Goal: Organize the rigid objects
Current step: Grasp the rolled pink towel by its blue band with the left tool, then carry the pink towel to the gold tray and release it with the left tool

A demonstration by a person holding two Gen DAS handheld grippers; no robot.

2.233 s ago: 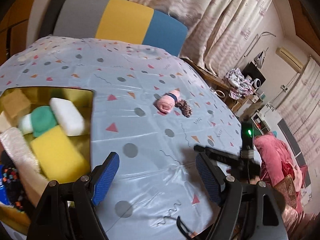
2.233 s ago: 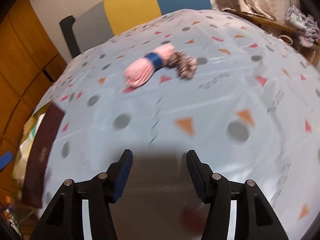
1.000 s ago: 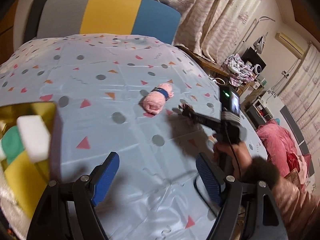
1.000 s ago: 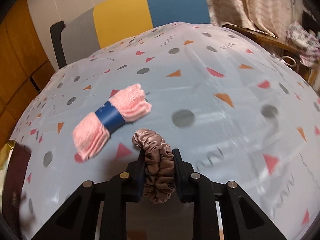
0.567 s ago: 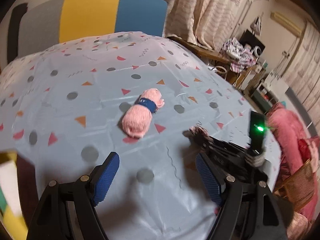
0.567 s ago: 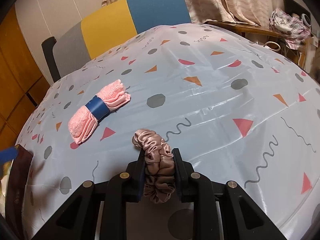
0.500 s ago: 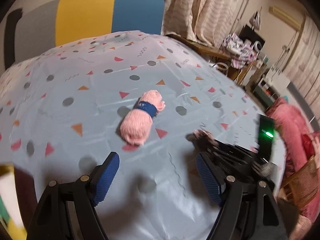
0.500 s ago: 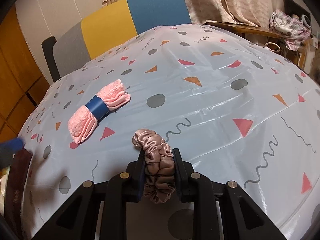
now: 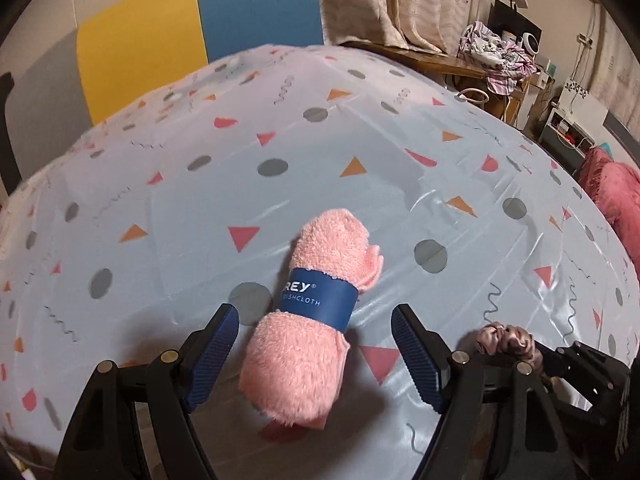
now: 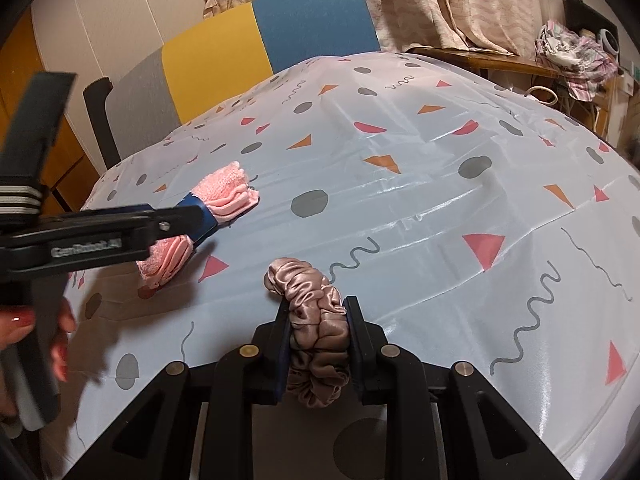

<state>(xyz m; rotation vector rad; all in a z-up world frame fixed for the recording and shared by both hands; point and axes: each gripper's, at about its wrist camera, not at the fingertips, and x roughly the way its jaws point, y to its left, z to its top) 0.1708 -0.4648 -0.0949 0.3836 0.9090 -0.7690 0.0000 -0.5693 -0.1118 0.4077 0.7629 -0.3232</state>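
Observation:
A rolled pink dishcloth (image 9: 316, 308) with a blue paper band lies on the patterned tablecloth (image 9: 360, 152). My left gripper (image 9: 316, 344) is open, its blue-padded fingers on either side of the roll's near end. The roll also shows in the right wrist view (image 10: 216, 208), partly behind the left gripper. My right gripper (image 10: 318, 332) is shut on a mauve satin scrunchie (image 10: 316, 312), held just above the cloth to the right of the roll. The scrunchie also shows in the left wrist view (image 9: 506, 338).
A chair with a grey, yellow and blue back (image 10: 256, 56) stands at the table's far edge. A wooden side table with crumpled fabric (image 9: 496, 52) is at the far right. A pink cushion (image 9: 616, 196) lies beyond the right edge.
My left gripper has moved forward to the pink roll, which now sits between its open fingers. My right gripper stays shut on the scrunchie, almost still.

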